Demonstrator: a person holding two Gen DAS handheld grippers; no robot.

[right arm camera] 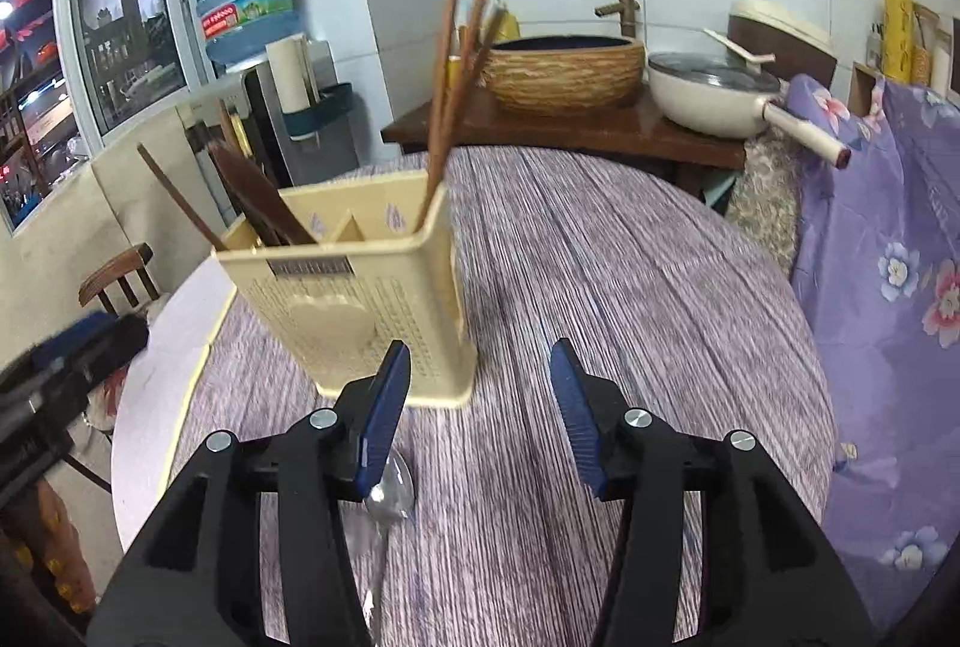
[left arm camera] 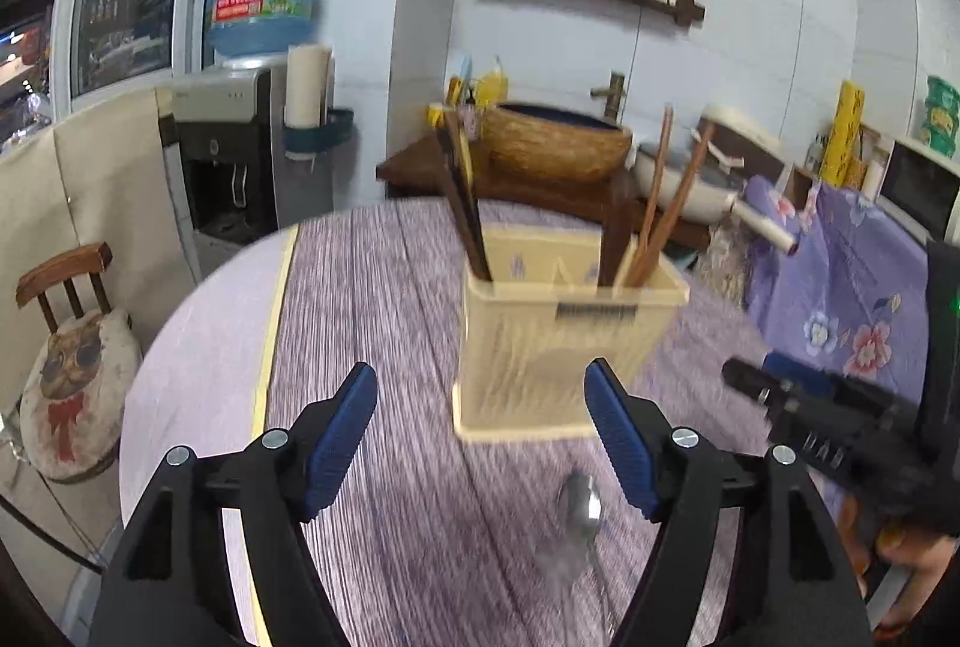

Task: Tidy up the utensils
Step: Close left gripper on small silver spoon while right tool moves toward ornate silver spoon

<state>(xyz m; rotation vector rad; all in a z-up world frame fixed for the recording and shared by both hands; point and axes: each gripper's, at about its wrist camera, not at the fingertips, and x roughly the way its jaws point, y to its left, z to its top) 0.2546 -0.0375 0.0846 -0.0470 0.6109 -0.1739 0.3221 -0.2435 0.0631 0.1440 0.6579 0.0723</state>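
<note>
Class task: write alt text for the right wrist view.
An open right gripper hovers over a purple-striped table, nothing between its pads. A metal spoon lies by its left finger, a cream utensil holder with chopsticks beyond.

We look down from both tongs, close above the counter (left arm camera: 372, 287); both views share the yellow holder (left arm camera: 564, 341) and spoon (right arm camera: 391, 488).
</note>
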